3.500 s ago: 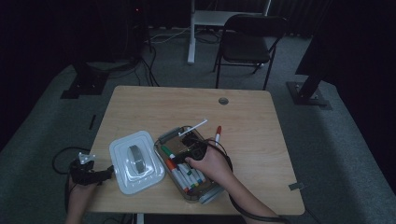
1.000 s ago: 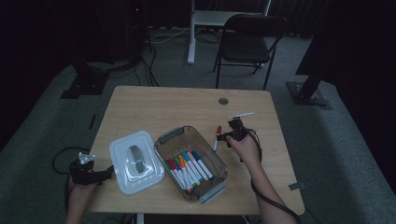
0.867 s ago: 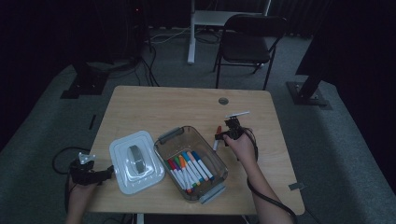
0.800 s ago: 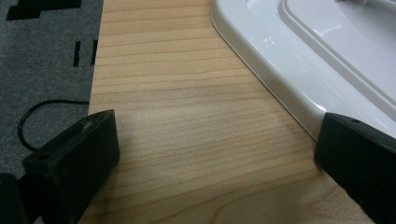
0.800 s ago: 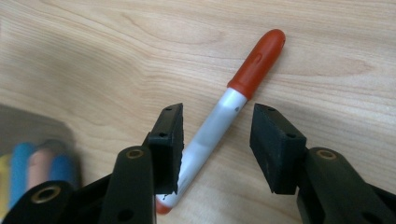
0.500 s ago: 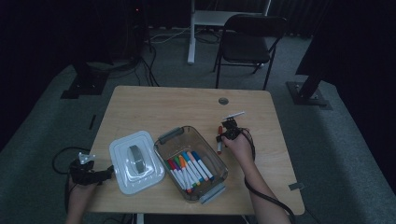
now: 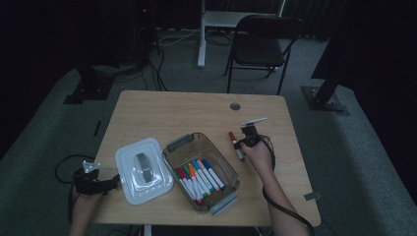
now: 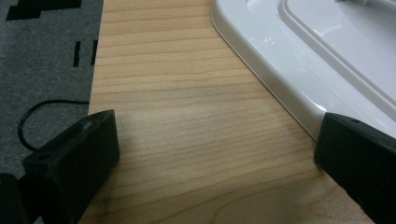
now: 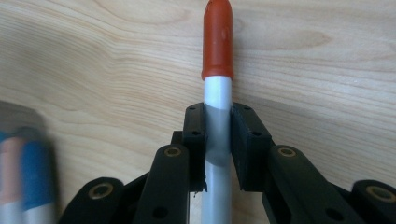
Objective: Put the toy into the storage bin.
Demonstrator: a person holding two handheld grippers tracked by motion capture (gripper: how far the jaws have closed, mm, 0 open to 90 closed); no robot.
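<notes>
Glossy plastic marker [image 9: 217,93] (red cap); matt wood table [image 7: 162,113].

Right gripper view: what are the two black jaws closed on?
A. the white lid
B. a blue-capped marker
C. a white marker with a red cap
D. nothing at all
C: the right gripper has its pads pressed on both sides of the red-capped marker, which lies on the table.

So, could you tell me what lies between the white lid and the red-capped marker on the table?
The clear bin of markers stands between the white lid and the red-capped marker, as the high view shows.
</notes>
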